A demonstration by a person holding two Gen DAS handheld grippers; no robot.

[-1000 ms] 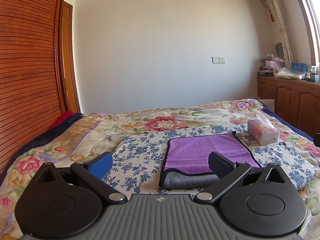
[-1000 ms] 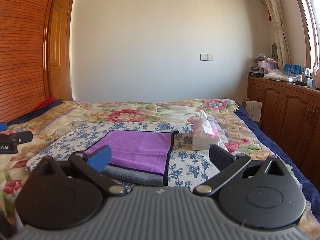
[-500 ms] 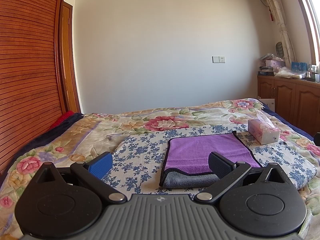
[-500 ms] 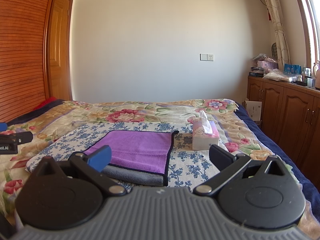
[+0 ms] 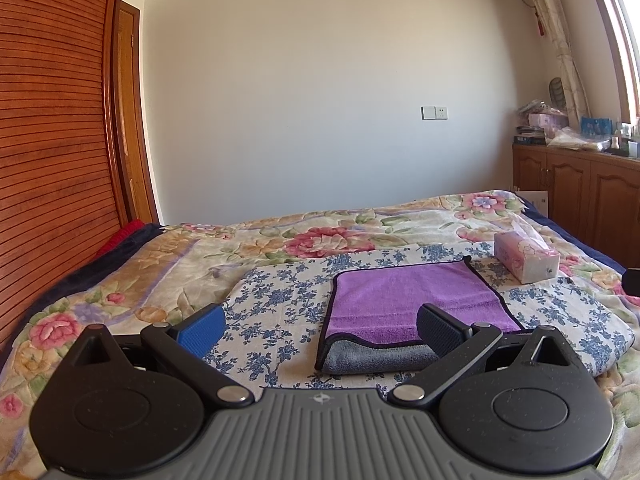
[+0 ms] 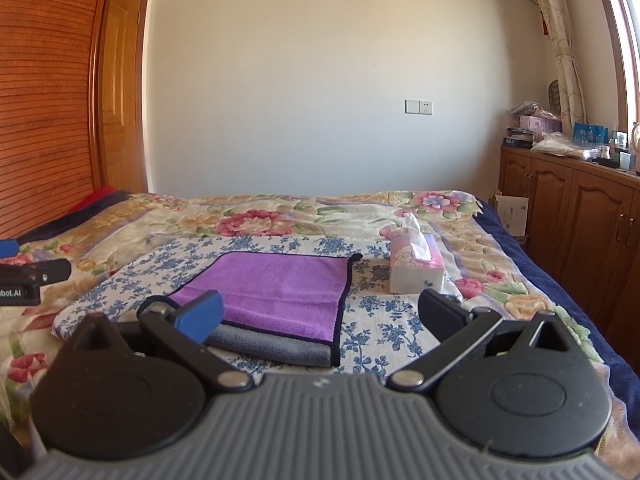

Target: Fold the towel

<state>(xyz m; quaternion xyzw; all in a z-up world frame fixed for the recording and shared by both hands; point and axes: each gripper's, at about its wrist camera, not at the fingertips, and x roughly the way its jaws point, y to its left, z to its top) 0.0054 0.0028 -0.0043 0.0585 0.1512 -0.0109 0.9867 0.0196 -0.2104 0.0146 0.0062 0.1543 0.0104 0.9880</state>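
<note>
A purple towel (image 5: 408,300) with black trim and a grey underside lies folded on a blue-flowered white cloth (image 5: 280,300) on the bed. It also shows in the right wrist view (image 6: 280,292). My left gripper (image 5: 320,330) is open and empty, held above the bed just short of the towel's near grey edge. My right gripper (image 6: 320,314) is open and empty, also just short of the towel's near edge. The left gripper's tip (image 6: 28,280) shows at the left edge of the right wrist view.
A pink tissue box (image 5: 526,258) stands on the cloth right of the towel; it also shows in the right wrist view (image 6: 416,268). A slatted wooden wardrobe (image 5: 52,140) lines the left. Wooden cabinets (image 6: 580,216) with clutter stand at the right.
</note>
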